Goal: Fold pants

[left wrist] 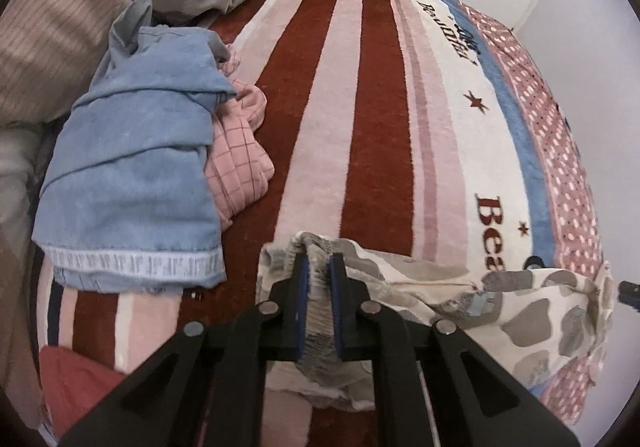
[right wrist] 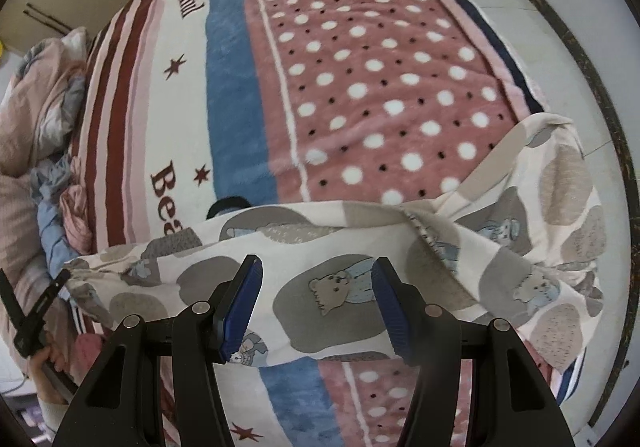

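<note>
Bed under a striped and dotted blanket, red, pink, white and blue bands with dark lettering. To my left on the bed: blue garment heaped over a pink checked cloth, both close to the pants' waistband end but apart from it. Behind them, a pink striped duvet bunched at the head. Nothing lies between my 2 grippers except the pants themselves.

Pants, cream with grey patches and bear prints, stretch across the near edge of the bed; one leg trails off toward the right side of the bed, over the dotted band.

Left gripper: fingers clenched on the gathered elastic waistband, which bunches up between the blue pads.

Right gripper: fingers spread wide, released, poised over the pants fabric with a bear print showing in the gap. Whether the tips touch the cloth, I cannot tell.
</note>
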Demonstrator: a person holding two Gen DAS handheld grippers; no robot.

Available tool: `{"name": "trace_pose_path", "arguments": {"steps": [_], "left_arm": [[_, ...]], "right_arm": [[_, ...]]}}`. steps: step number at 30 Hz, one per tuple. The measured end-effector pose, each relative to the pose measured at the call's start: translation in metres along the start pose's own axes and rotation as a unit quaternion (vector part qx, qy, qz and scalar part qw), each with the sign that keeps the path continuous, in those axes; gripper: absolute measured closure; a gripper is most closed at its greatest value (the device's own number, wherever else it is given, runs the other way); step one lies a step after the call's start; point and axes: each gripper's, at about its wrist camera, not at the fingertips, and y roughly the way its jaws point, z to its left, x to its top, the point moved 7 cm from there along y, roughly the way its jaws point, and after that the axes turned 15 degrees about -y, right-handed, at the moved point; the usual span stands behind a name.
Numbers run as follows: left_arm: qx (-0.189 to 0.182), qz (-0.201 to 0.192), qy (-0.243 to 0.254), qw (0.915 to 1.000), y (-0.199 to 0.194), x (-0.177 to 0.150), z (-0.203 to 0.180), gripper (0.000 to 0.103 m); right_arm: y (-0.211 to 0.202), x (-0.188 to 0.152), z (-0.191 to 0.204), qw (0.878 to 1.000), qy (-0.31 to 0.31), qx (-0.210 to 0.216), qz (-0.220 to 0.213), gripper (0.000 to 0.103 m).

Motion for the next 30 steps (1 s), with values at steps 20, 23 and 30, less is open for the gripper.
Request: {"name": "trace_pose_path", "arguments": {"steps": [20, 23, 30], "left_arm": [[0.021, 0.001, 0.024, 0.9995, -0.025, -0.015, -0.049, 0.047], [0.006, -0.004, 0.041, 0.9991, -0.033, -0.028, -0.084, 0.044], [-0.019, 0.017, 0.063, 0.9977, -0.034, -0.073, -0.156, 0.044]], "right_arm": [[-0.025, -0.058, -0.083, 0.997, 0.062, -0.036, -0.014, 0.045], [-0.037, -0.080, -0.105, 0.995, 0.086, -0.035, -0.023, 0.041], [-0.040, -0.162, -0.168, 0.990, 0.133, -0.031, -0.019, 0.034]]}}
